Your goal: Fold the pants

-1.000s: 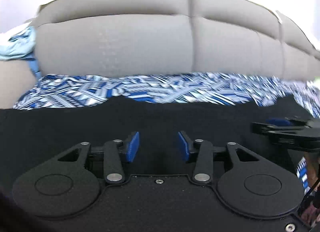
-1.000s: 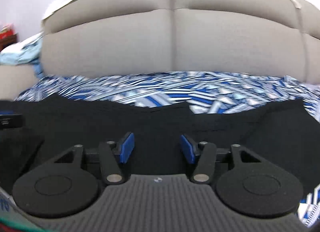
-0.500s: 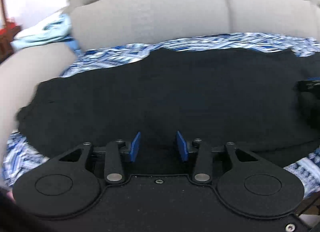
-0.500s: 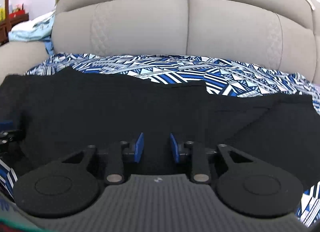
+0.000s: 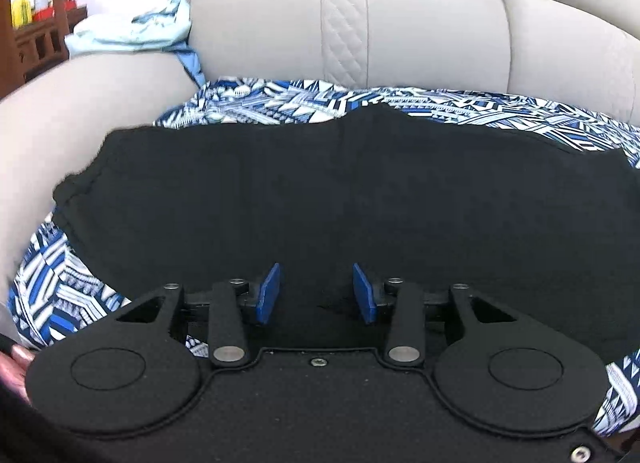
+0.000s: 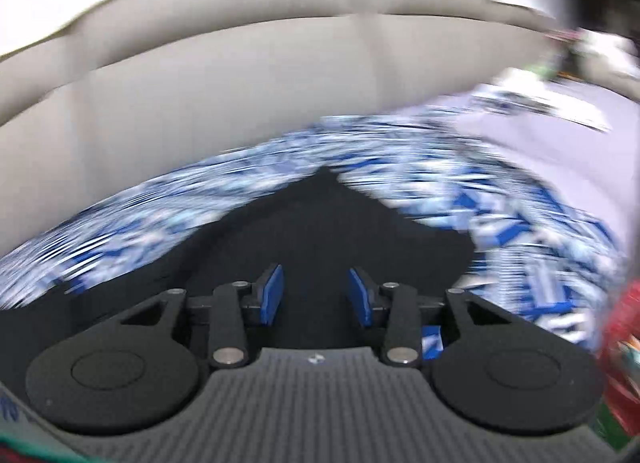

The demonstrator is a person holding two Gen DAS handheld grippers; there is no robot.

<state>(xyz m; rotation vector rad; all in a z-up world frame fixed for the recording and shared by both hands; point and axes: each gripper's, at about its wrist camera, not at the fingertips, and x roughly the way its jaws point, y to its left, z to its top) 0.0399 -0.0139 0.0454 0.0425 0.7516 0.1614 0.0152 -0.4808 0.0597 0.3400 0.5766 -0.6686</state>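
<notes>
Sofa (image 5: 280, 35), one black pants (image 5: 320, 203) — flat

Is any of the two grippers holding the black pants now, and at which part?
Nothing is held. The left gripper and right gripper both stand open above the black pants, with no cloth pinched between the blue pads; the right jaws have just been opening.

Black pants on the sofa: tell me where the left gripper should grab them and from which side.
Take the black fabric pants at their bunched left end, coming from the left over the blue-and-white patterned cover. There the edge curls up off the cover, while the middle lies flat. The left gripper has its jaws open.
</notes>
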